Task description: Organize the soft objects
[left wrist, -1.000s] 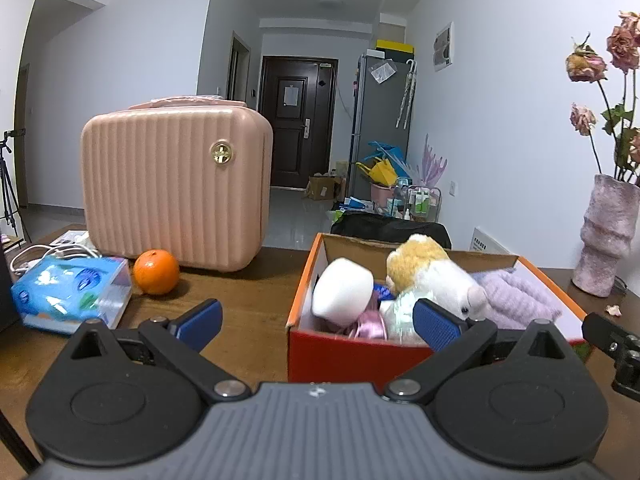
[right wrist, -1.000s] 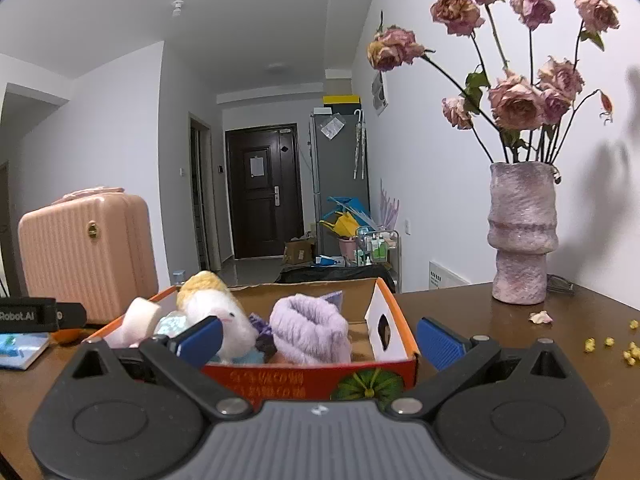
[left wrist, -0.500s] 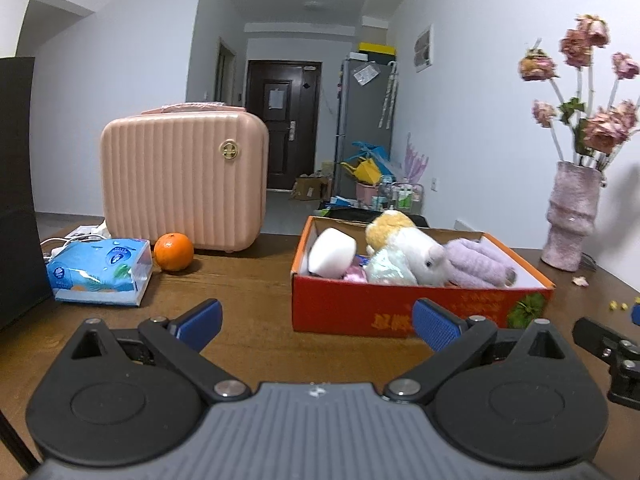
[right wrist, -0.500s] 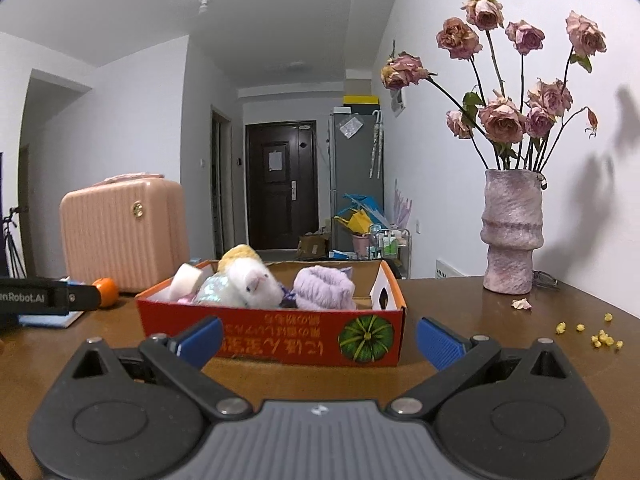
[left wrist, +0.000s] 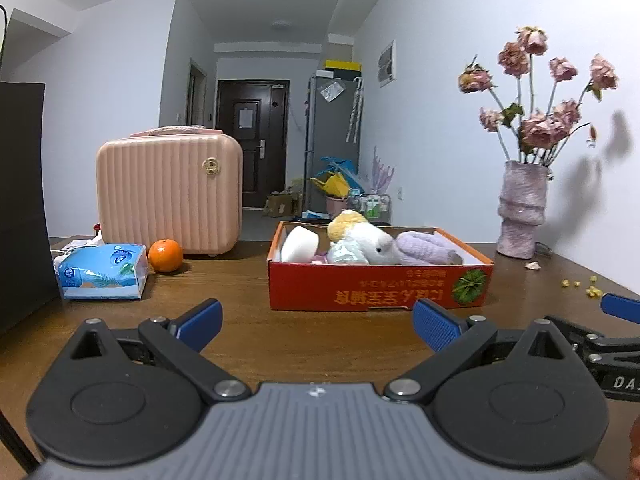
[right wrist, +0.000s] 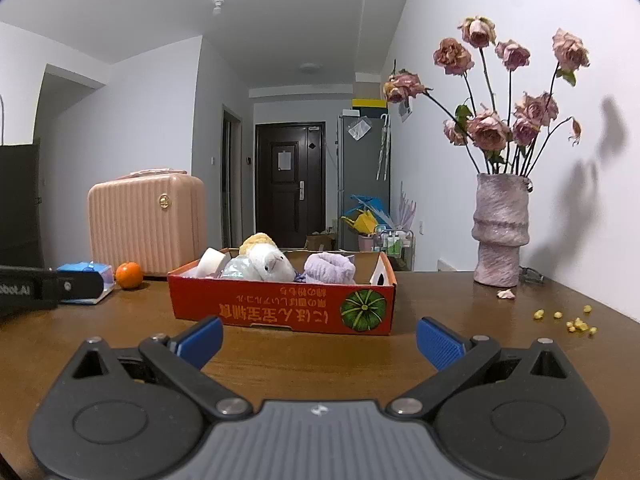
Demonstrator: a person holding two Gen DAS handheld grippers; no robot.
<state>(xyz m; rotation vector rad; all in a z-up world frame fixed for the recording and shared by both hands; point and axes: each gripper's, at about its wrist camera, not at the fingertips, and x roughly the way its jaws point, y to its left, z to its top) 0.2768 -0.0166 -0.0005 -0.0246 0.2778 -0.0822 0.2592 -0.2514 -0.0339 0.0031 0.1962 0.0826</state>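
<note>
Both grippers, left (left wrist: 316,322) and right (right wrist: 319,338), had jaws released and empty, near the red box (right wrist: 280,310) of plush toys (right wrist: 268,266) on the desk (right wrist: 460,312).

Red box (left wrist: 360,288) with green pumpkin print, ribbed pink suitcase (left wrist: 170,192), orange fruit (left wrist: 165,255).

Both wrist views face the box (left wrist: 380,286) from low, seemingly near
</note>
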